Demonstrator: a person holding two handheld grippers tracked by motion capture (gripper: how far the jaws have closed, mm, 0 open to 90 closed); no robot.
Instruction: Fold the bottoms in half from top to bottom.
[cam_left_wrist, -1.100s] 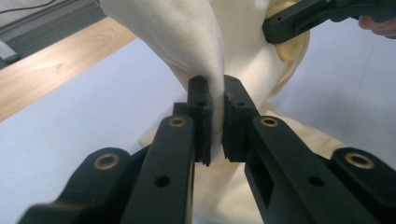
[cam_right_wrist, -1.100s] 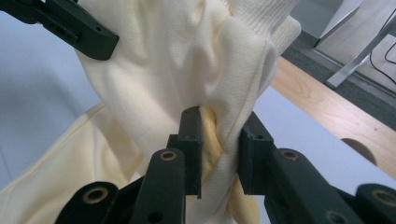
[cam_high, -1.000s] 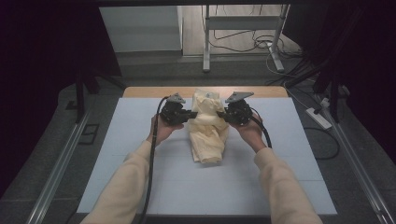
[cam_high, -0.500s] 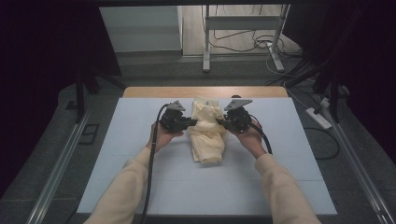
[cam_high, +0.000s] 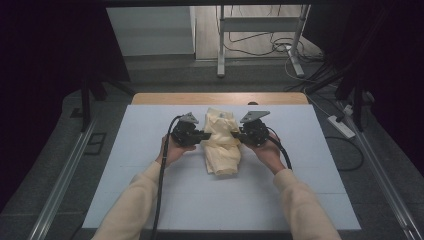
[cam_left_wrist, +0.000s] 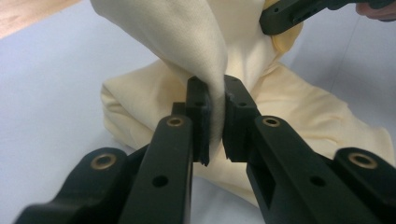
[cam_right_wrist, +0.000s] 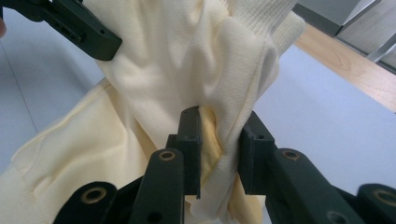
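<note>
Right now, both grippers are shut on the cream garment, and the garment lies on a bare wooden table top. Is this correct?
Not quite. The cream garment lies on a pale blue-grey mat, as the high view shows; wood shows only at the far edge. The left gripper and the right gripper are indeed both shut on it.

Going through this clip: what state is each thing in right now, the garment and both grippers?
cream garment: bunched and folded, its lower part resting on the table, its upper part lifted between the two grippers.
left gripper: shut on a thin fold of the cream garment.
right gripper: shut on a thicker bunch of the cream garment at its seam.
table: pale cover lying flat, a wooden edge showing at the far side.
</note>
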